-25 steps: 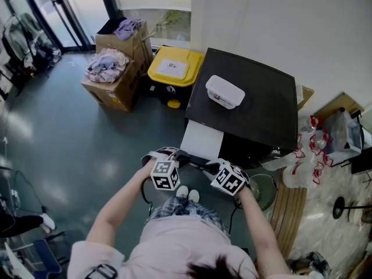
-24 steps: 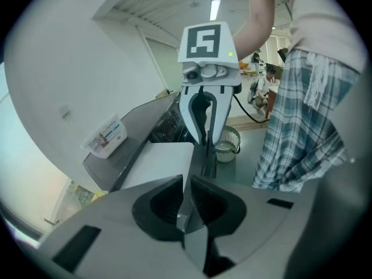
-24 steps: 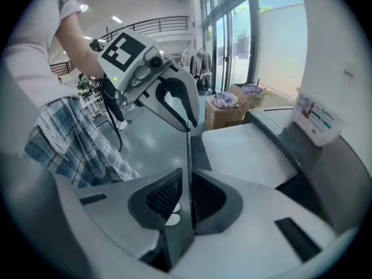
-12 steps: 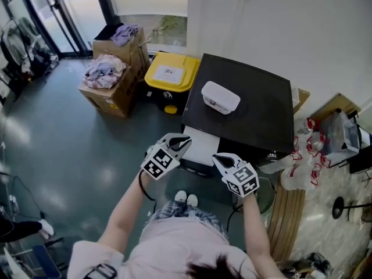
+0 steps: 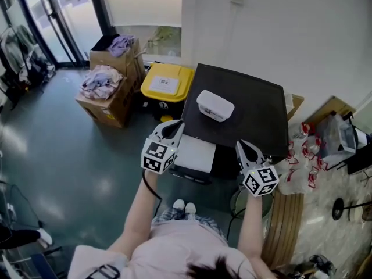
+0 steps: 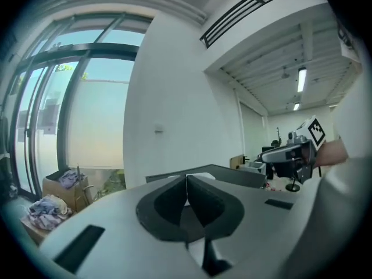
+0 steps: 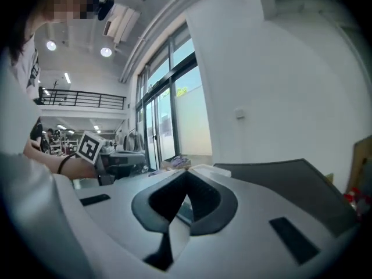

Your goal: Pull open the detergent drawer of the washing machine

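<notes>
Fingertips (image 6: pixel 170 202) meet on left gripper (image 5: pixel 175 125), right gripper (image 5: pixel 243 146), seemingly above washer (image 5: pixel 256 106).

At frame centre the black-topped washing machine (image 5: pixel 256 106) stands against the white wall (image 5: pixel 279 34), with a white lidded plastic box (image 5: pixel 215 105) on its top, toward the left. Just left of it stands a yellow-lidded bin (image 5: pixel 167 81). Farther left are two brown cardboard boxes of clothes (image 5: pixel 113 106) — one behind the other.

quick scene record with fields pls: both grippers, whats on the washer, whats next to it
left gripper: shut, empty, in the air by the washer's front left
right gripper: shut, empty, by its front right
washing machine: black top
on top: white box
beside it: yellow-lidded bin; cardboard boxes holding clothes
</notes>
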